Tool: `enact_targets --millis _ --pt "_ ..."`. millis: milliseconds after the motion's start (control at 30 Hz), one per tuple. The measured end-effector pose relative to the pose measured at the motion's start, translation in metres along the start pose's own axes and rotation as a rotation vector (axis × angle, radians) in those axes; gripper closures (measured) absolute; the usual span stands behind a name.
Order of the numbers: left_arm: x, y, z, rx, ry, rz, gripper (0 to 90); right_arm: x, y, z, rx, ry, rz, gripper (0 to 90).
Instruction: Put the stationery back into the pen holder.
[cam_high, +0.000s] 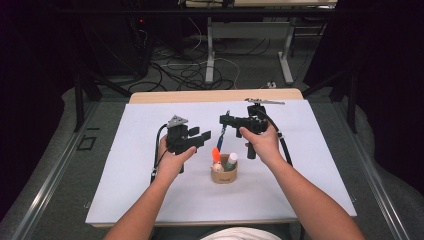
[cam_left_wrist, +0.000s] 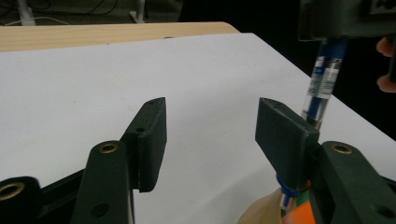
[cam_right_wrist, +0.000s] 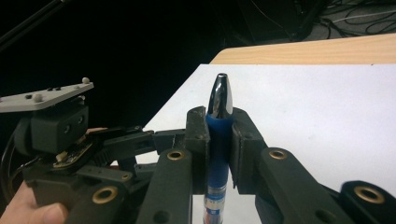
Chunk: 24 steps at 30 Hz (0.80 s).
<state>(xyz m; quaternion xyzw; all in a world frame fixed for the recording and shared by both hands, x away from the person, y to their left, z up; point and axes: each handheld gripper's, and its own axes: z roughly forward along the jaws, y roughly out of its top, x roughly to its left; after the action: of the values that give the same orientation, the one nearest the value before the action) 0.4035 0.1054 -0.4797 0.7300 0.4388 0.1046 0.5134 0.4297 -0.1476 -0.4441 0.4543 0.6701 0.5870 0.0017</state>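
Faintly printed blue pen label, unreadable, clamped in right gripper

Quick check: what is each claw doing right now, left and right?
Left claw: open, nothing between its jaws.
Right claw: shut on the blue pen, tip up.

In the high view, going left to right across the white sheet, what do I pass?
Left gripper with its jaws apart and nothing between them → orange marker standing in the cardboard cup → white-capped tube in the same cup → right gripper body, its jaws shut on the blue pen.
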Motion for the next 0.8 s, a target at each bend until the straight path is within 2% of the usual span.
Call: enact_targets --millis 167,467,633,800 --pt "0.003 -0.001 0.0 -0.006 0.023 -0.016 40.8 0.001 -0.001 -0.006 0.001 0.0 -0.014 80.0" --pt "0.01 -0.001 -0.001 0.001 0.074 0.003 34.5 0.004 -0.007 -0.011 0.028 -0.013 -0.058 79.8" --pt "0.013 -0.001 -0.002 0.008 0.099 0.013 31.8 0.004 -0.013 -0.011 0.042 -0.025 -0.1 79.7" --pt "0.017 -0.001 -0.003 0.023 0.113 -0.002 31.1 0.003 -0.02 -0.01 0.054 -0.03 -0.114 79.7"
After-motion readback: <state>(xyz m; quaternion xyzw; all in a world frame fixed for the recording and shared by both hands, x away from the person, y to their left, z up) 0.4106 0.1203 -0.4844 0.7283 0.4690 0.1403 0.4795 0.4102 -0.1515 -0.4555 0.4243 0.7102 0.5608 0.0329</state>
